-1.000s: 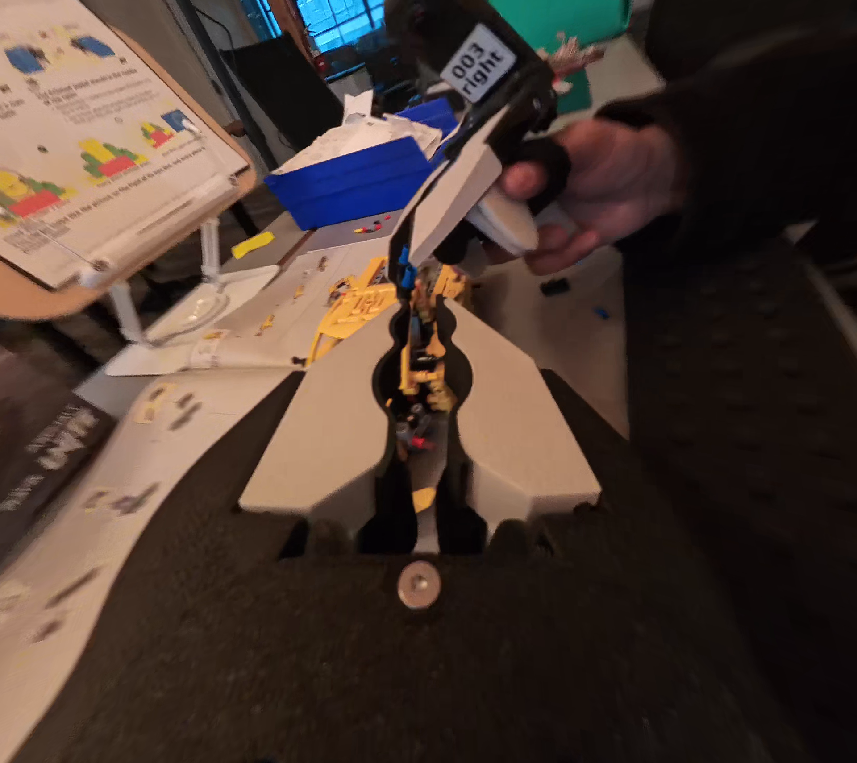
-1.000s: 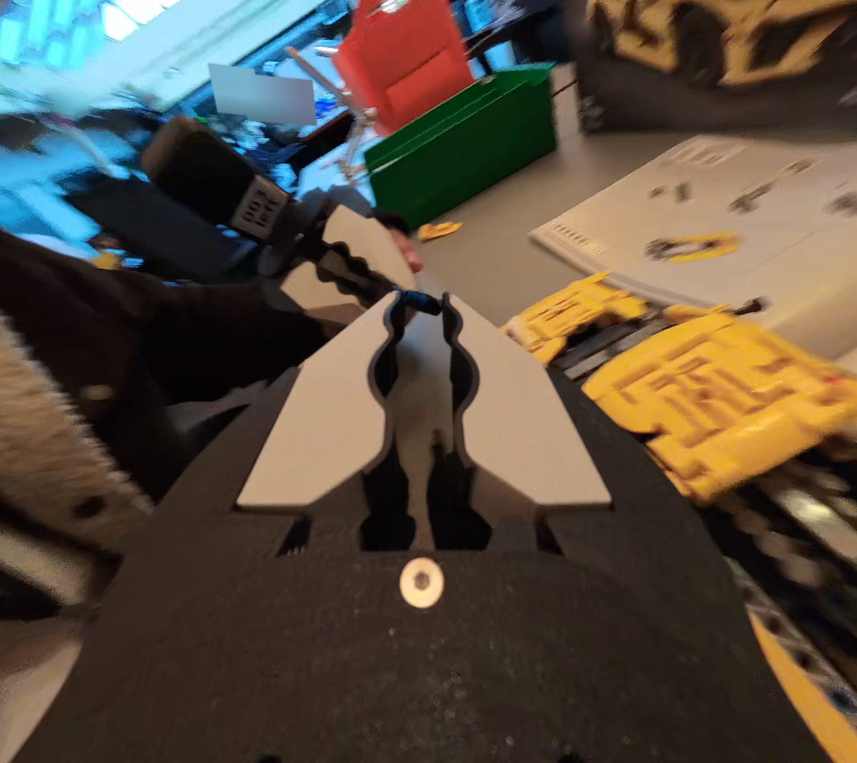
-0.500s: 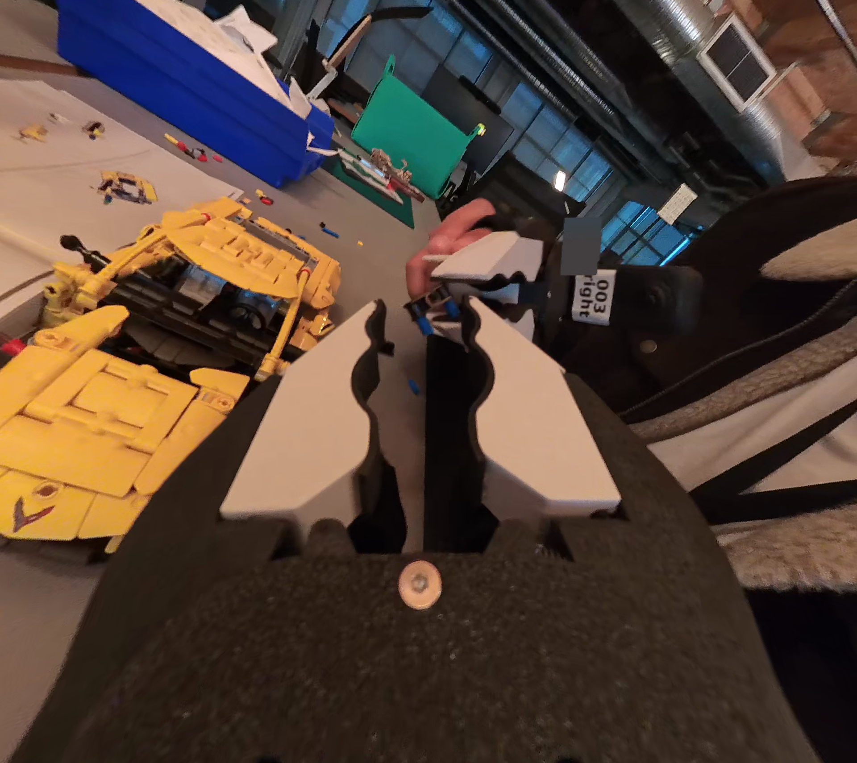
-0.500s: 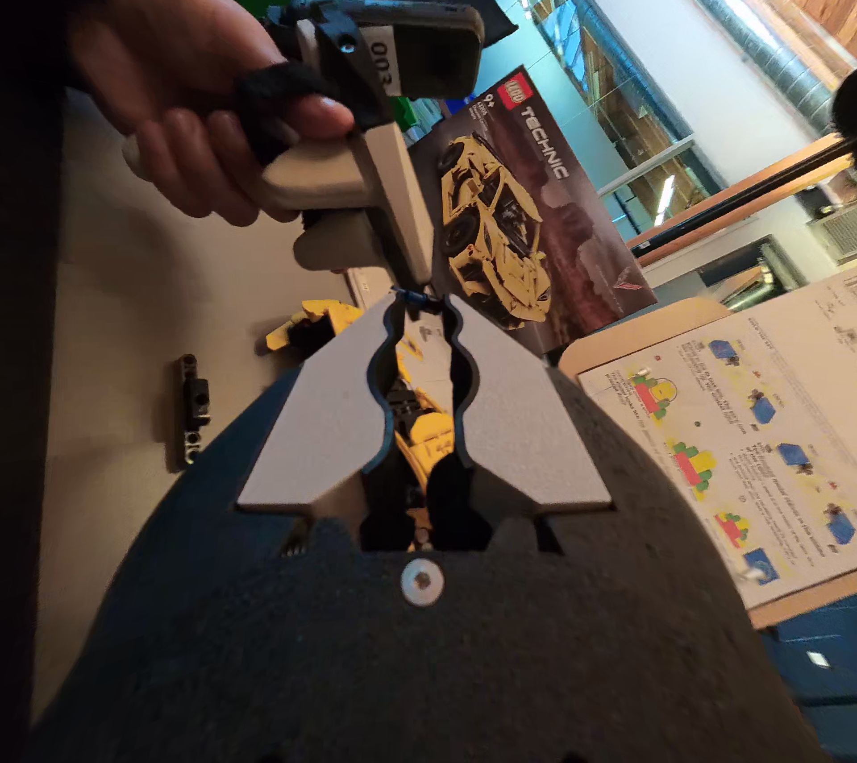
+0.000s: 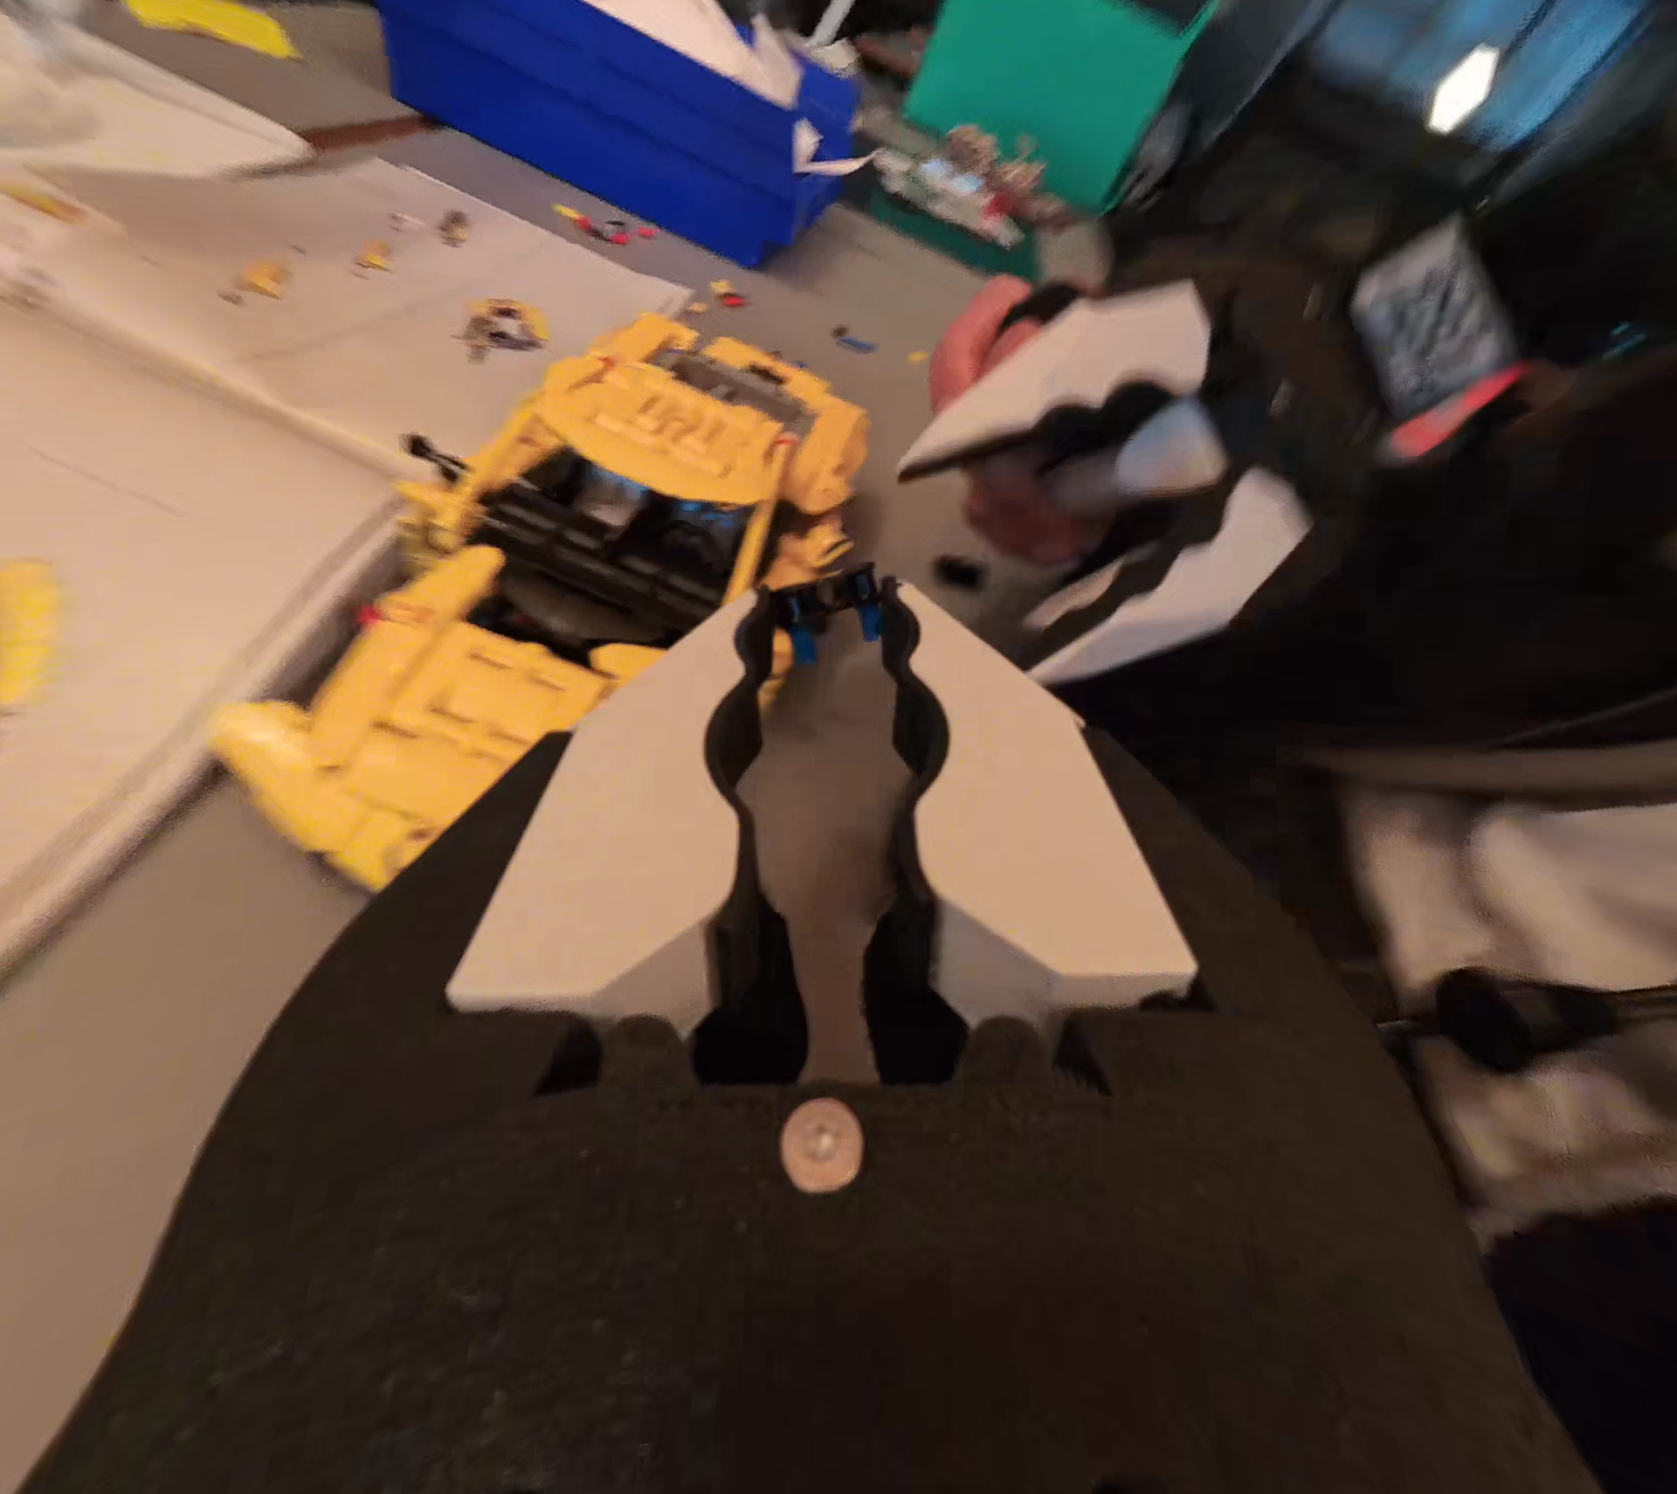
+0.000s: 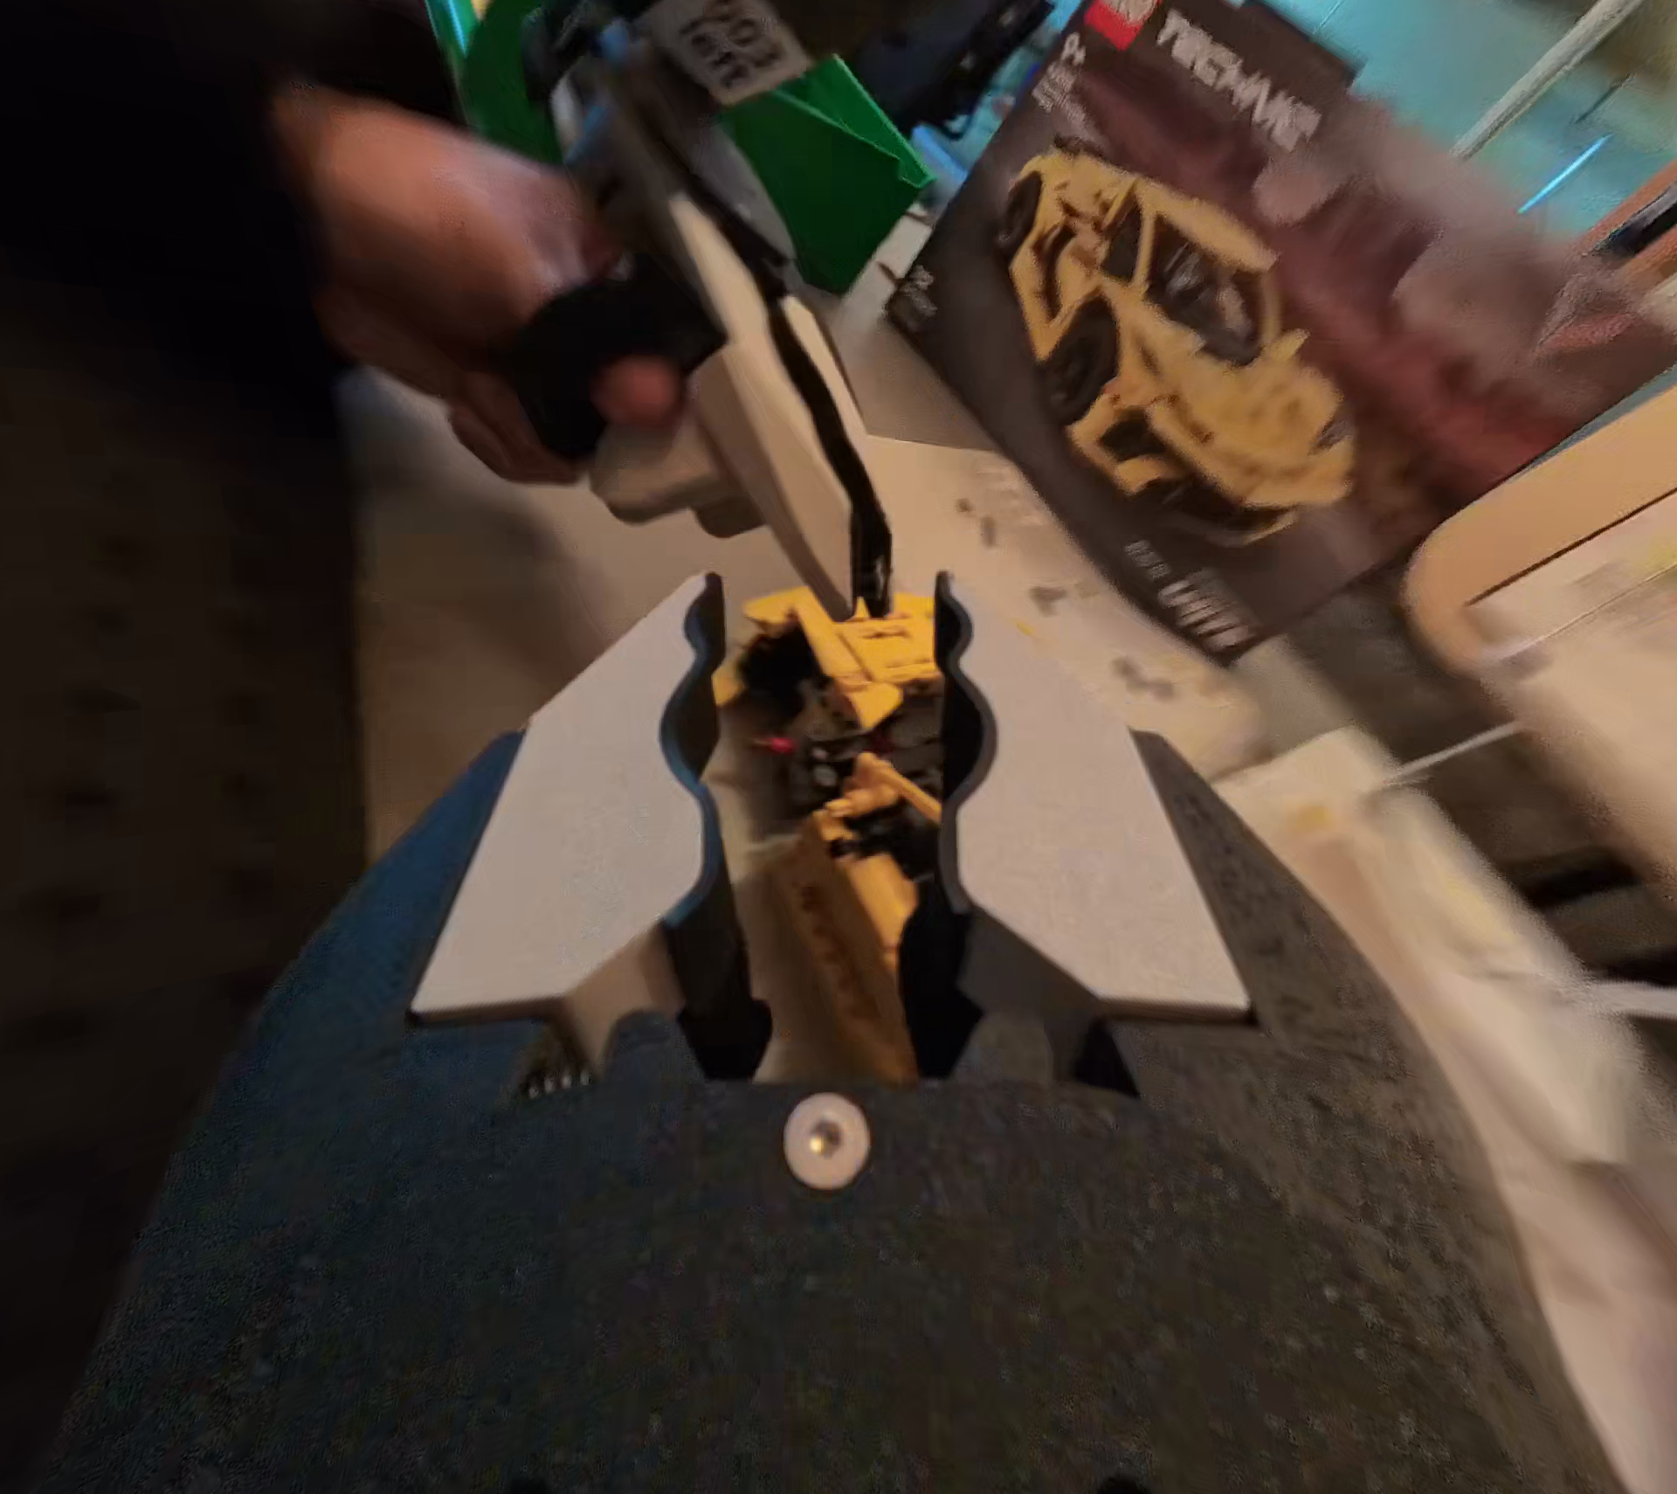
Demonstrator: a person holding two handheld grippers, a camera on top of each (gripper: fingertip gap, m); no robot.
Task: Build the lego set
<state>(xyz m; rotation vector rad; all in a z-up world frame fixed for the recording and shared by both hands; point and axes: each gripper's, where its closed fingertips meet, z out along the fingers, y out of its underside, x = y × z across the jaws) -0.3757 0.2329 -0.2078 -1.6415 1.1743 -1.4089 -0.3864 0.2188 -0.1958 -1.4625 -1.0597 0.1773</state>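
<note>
I have the left gripper (image 5: 824,604) clamped on a small black piece with blue pins (image 5: 821,615), held right at the fingertips above the table (image 5: 163,1087). The right gripper (image 6: 830,597) is empty, its jaws standing apart, and through its gap I see the yellow car (image 6: 853,661) below.

The car (image 5: 581,588) sits on the table just ahead of my left fingertips, partly on the white paper (image 5: 181,470), its middle open and dark. The box (image 6: 1207,288) stands behind it.

As I judge it, the step is seating this piece into the car. Both views are blurred, so I cannot tell which holes take the pins. I would slow down, line the pins up square with the holes, and brace the car with the right gripper before pressing. My grip is shallow, so pushing at an angle could twist the piece loose.
</note>
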